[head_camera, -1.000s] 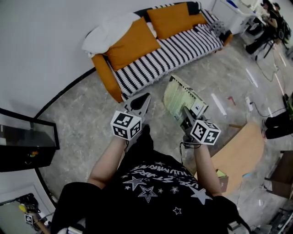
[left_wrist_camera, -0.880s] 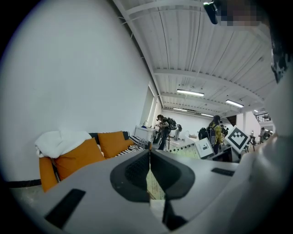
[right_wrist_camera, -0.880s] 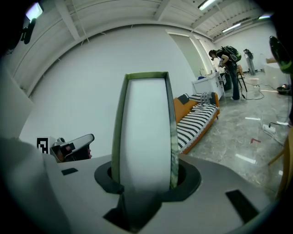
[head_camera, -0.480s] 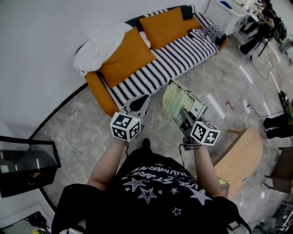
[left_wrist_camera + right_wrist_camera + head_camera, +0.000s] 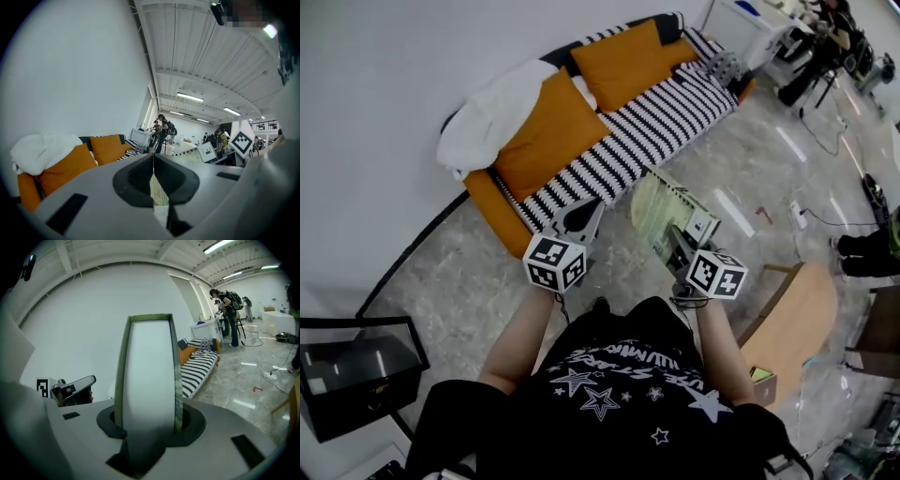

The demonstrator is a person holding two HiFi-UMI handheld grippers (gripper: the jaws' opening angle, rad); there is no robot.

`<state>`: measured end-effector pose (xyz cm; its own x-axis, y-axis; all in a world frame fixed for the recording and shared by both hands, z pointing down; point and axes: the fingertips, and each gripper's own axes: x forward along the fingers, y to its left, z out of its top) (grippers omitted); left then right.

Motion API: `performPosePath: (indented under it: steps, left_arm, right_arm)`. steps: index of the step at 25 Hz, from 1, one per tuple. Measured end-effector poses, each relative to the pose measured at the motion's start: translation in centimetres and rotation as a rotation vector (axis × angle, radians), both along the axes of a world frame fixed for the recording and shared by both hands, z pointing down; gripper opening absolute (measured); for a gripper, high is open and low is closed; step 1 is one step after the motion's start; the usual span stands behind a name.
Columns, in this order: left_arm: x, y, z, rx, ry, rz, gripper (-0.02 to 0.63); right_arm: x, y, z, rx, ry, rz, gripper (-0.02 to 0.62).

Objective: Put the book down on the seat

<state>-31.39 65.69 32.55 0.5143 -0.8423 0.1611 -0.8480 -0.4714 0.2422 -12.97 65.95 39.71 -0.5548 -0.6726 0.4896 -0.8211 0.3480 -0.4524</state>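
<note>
Between the jaws of the right gripper (image 5: 677,239) stands the book (image 5: 667,208). The jaws are partly closed and clamp the book from both sides. In the right gripper view the book (image 5: 149,376) shows edge-on: white pages in the middle and a green cover on each side. It stands upright and sticks out well past the jaws. It is held up in the air over the grey floor (image 5: 469,272), not on the seat.

Just to the left of that gripper is the left gripper (image 5: 153,159). Its jaws are pressed together at the tips and hold nothing. The two grippers are near each other but do not touch.

Ahead of both grippers is the sofa (image 5: 492,220). Its striped seat (image 5: 647,122) is black and white. Big orange cushions (image 5: 539,136) lean at the back of it, and a white blanket (image 5: 483,127) lies at its left end. The strip of seat in front of the cushions is bare. Behind the sofa is a white wall (image 5: 384,103).

To the right of the right gripper, and a bit behind it, stands a round wooden desk (image 5: 792,314). Far ahead on the right, a person (image 5: 227,301) with a backpack stands in the room.
</note>
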Motion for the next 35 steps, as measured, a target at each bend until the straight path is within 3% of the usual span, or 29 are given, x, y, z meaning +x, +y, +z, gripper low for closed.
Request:
performPosePath:
  steps: [9, 20, 35]
  left_arm:
    - [0.6, -1.6, 0.9, -0.019, -0.009, 0.013, 0.008]
    - [2.2, -8.8, 1.3, -0.024, -0.04, -0.048, 0.008]
    - [11.2, -21.4, 1.9, -0.055, -0.081, -0.06, 0.008]
  right_arm:
    - [0.9, -1.8, 1.3, -0.032, 0.001, 0.024, 0.17]
    - [1.7, -10.8, 2.3, -0.048, -0.034, -0.043, 0.17]
    - [11.1, -24.2, 2.9, -0.065, -0.083, -0.043, 0.17]
